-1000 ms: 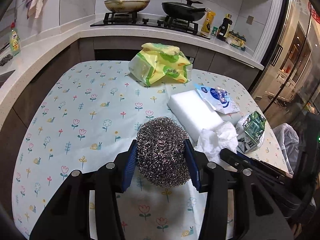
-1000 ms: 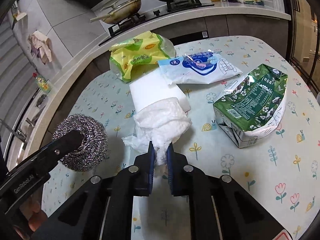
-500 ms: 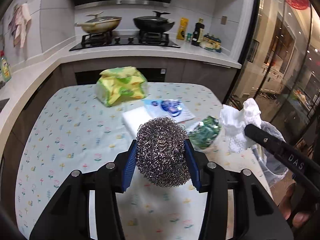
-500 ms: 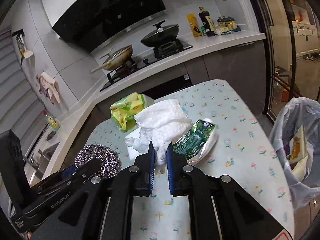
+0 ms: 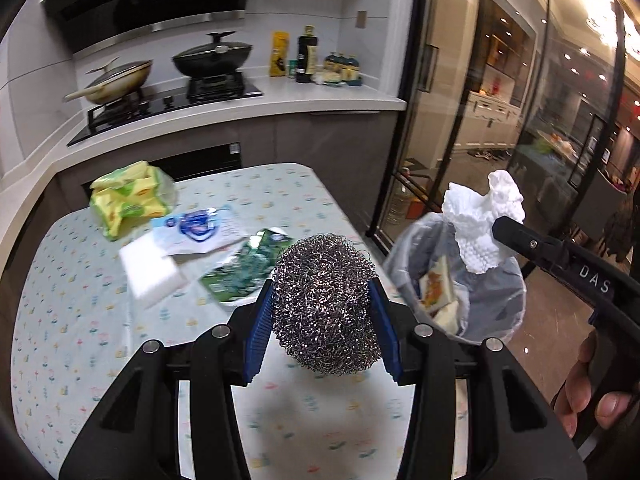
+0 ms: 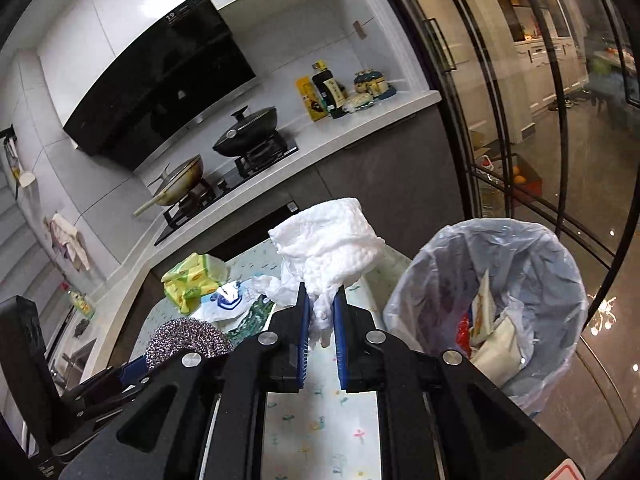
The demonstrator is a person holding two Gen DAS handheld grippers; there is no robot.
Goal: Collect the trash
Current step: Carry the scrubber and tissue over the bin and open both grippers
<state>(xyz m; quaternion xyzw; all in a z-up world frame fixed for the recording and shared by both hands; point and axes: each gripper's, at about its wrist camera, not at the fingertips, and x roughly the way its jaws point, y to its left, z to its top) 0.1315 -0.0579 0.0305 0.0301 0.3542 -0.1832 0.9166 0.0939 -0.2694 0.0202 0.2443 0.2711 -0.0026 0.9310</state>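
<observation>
Two views, taken in turn.

Left wrist view: left gripper (image 5: 325,308) closed on a steel wool scourer (image 5: 324,304), blue fingers (image 5: 262,328) pressed against both of its sides, held above the floral-clothed bench (image 5: 80,320). Behind it on the bench: yellow-green packet (image 5: 128,198), blue-and-white wrapper (image 5: 196,230), white sponge block (image 5: 152,272), green packet (image 5: 244,272). At right, right gripper (image 5: 500,226) seen side-on, clamped on a crumpled white paper towel (image 5: 480,224) and raised over the rim of a bag-lined bin (image 5: 500,312) standing just beside the bench edge; cartons and paper visible inside. Part of a hand (image 5: 592,400) on the handle at lower right.

Right wrist view: right gripper (image 6: 322,320) pinched almost shut on the lower end of the paper towel (image 6: 328,244), the bulk of it bunched above the fingers (image 6: 304,312). Bin (image 6: 432,280) at right, near but not under the towel from this angle. Scourer (image 6: 186,338) and left gripper (image 6: 160,364) at lower left, over the bench (image 6: 320,420). Stove with two pans (image 6: 224,160) on the rear counter.
</observation>
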